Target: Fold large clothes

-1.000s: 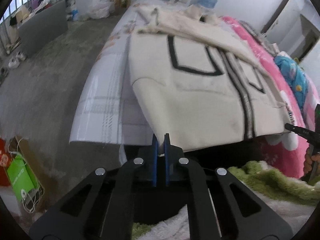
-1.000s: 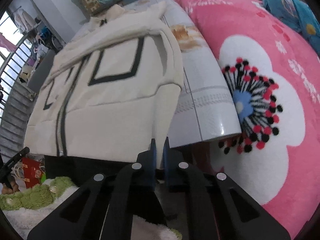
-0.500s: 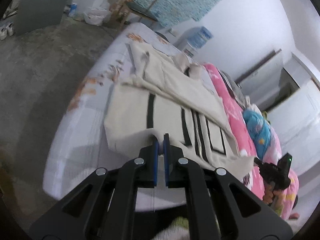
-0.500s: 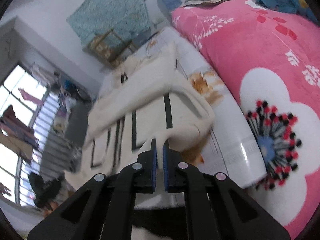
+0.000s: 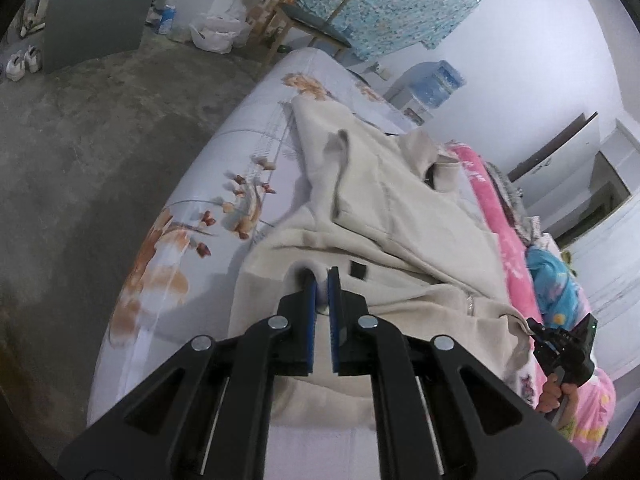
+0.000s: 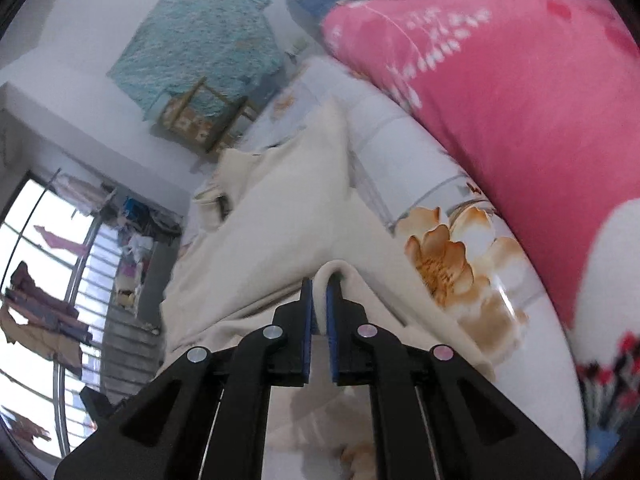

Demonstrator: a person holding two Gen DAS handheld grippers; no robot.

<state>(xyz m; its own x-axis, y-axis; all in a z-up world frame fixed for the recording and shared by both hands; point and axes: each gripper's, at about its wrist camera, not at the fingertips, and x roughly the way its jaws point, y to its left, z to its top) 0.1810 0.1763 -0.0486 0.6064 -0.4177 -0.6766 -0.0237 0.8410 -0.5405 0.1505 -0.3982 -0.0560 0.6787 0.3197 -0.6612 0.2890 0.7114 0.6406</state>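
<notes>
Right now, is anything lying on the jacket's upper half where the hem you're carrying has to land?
Nothing visible does. The cream jacket lies on the floral bedsheet with only its own folded sleeves on top. Each claw, left and right, pinches a hem corner. The pink blanket lies beside the jacket, not on it.

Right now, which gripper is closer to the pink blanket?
Right. The right gripper holds the jacket edge on the pink blanket's side; the left gripper holds the far edge, toward the floor.
</notes>
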